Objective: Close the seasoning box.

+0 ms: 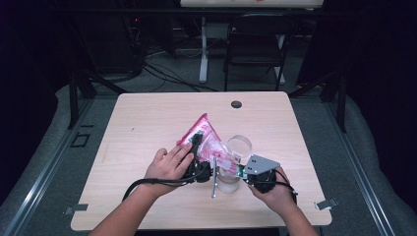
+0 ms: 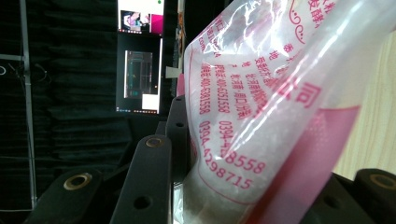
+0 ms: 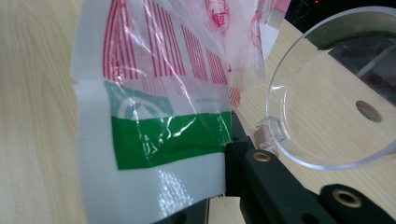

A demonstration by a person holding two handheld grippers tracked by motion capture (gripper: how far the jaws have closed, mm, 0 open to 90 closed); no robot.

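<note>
Two hand-held grippers hold one pink-and-clear plastic bag above the table. The left hand-held gripper is clamped on the bag's printed body, while the right hand-held gripper is clenched on its sealed green-striped edge, just beside a clear plastic cup.
</note>
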